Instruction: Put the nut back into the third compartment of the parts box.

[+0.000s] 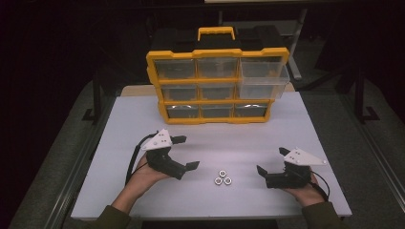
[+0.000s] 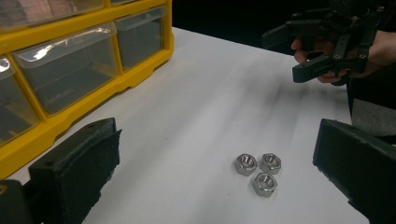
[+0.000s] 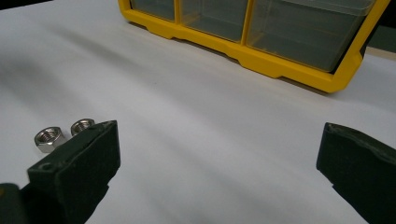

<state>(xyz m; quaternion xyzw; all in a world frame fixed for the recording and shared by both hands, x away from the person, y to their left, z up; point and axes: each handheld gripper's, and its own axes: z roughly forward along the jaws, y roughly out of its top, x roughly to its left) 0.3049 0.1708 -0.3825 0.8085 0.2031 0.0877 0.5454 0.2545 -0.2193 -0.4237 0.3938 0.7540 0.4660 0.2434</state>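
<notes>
Three metal hex nuts [image 1: 222,178] lie touching in a cluster on the white table [image 1: 133,119], near its front edge. To their left my left gripper [image 1: 186,152] stands open, jaws wide apart and pointing right. In the left gripper view the nuts [image 2: 258,170] rest on the table just ahead of the open jaws of that gripper [image 2: 217,144]. To the right of the nuts my right gripper [image 1: 271,161] is open too, pointing left. In the right gripper view two nuts [image 3: 49,138] peek past the left jaw of the empty gripper [image 3: 219,144].
A yellow organizer [image 1: 217,53] with clear drawers stands upright at the back of the table. Its top right drawer [image 1: 263,78] is pulled out. The left gripper view also shows the organizer [image 2: 140,74] and the right gripper [image 2: 299,53] in a hand.
</notes>
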